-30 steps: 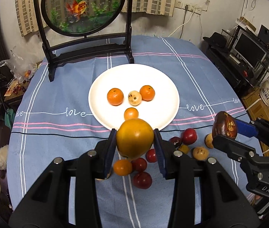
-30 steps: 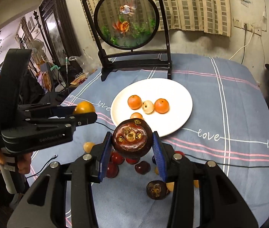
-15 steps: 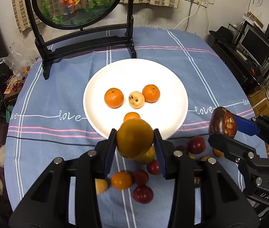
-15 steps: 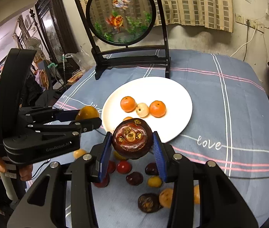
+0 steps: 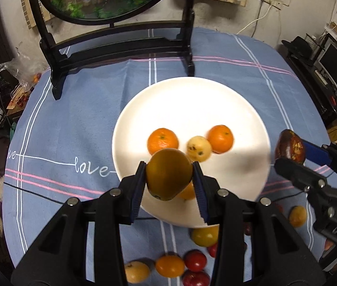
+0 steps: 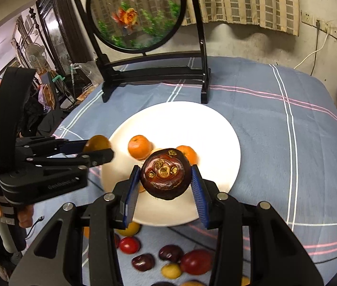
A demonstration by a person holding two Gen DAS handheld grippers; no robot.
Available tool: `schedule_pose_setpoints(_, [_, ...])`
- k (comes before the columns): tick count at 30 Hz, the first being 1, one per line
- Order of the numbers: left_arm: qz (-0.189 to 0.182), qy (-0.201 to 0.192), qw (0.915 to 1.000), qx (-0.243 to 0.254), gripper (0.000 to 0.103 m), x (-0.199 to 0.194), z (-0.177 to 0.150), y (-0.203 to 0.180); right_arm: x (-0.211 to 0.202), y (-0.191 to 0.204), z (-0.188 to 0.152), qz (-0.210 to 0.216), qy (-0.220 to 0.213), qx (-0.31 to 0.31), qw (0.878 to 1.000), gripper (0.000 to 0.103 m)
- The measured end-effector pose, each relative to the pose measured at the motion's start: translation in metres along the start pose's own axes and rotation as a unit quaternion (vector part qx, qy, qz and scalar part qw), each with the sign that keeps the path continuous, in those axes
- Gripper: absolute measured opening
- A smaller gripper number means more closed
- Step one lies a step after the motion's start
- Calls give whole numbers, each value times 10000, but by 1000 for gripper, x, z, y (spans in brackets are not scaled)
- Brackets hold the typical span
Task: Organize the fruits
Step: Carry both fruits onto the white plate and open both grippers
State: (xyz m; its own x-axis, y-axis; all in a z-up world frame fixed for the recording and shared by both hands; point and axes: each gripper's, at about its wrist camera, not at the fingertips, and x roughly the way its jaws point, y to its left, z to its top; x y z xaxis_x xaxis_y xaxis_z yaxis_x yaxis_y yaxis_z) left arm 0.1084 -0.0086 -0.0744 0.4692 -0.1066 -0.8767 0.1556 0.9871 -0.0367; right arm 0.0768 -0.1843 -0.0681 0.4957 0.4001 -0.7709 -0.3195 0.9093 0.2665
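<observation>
My left gripper (image 5: 169, 181) is shut on a large yellow-orange fruit (image 5: 168, 174), held over the near rim of the white plate (image 5: 192, 100). The plate carries two tangerines (image 5: 162, 140) (image 5: 220, 138) and a pale spotted fruit (image 5: 199, 148); a small orange one (image 5: 188, 191) is half hidden behind the held fruit. My right gripper (image 6: 165, 186) is shut on a dark brown mangosteen (image 6: 166, 176) above the plate's near side (image 6: 216, 124). In the left wrist view the right gripper (image 5: 289, 152) comes in from the right; in the right wrist view the left gripper (image 6: 97, 147) comes in from the left.
Loose red, yellow and dark fruits (image 5: 194, 259) (image 6: 170, 259) lie on the blue tablecloth near the plate. A round goldfish screen on a black stand (image 5: 121, 45) rises behind the plate. Someone's hand (image 6: 23, 214) grips the left tool. Cluttered shelves flank the table.
Both grippers have moved forward and down with their fruits, from above the loose pile to over the plate's near side. The plate and screen now look larger and closer.
</observation>
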Motion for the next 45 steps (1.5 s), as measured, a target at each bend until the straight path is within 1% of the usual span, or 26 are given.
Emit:
schedule_pose_setpoints(2, [0,56,10000,-21,39,9,5,1,9,-5,6,-11,42,30,10000,43])
schedule_pose_setpoints(5, [-39,39,10000,-22,39,15,12,-1,17,-9,14,5,21,96,10000,43])
schedule_pose_setpoints(9, [-93,53,9999,39,39,19,13,-7,25,-11,15,14,78,101,9999,43])
schedule_pose_setpoints(14, [-91,166,9998,60,39,34,28,-13,44,-24,25,-33,211,345,9992,43])
schedule_pose_setpoints(18, [14,193,9997,167,39,43,36,-19,57,-29,28,-123,314,441,9985,43])
schedule_pose_setpoints(24, [164,181,9994,225,39,57,45,-22,65,-36,35,-157,313,625,9974,43])
schedule_pose_setpoints(27, [380,227,9988,193,39,70,49,-21,80,-42,41,-213,460,770,9957,43])
schedule_pose_setpoints(30, [434,199,9987,156,40,76,51,-21,96,-51,42,-284,630,1003,9926,43])
schedule_pose_setpoints(32, [504,169,9984,191,45,78,52,-22,105,-54,43,-248,832,1151,9896,43])
schedule_pose_setpoints(33, [545,159,9982,202,46,79,52,-22,108,-55,43,-328,899,1188,9883,43])
schedule_pose_setpoints(36, [541,119,9983,166,51,78,53,-18,106,-56,44,-422,916,1166,9880,46])
schedule_pose_setpoints(37, [528,103,9985,113,56,77,54,-16,104,-56,45,-426,893,1153,9884,48])
schedule_pose_setpoints(38, [540,78,9985,50,63,75,55,-14,102,-56,46,-444,862,1150,9886,51])
schedule_pose_setpoints(39, [549,52,9985,-16,66,73,56,-11,97,-57,48,-467,809,1161,9888,56])
schedule_pose_setpoints(40, [506,40,9987,-81,68,70,57,-8,93,-58,49,-454,762,1175,9891,60])
schedule_pose_setpoints(45, [502,-119,9987,-20,68,50,59,-6,66,-49,58,-321,534,1129,9917,61])
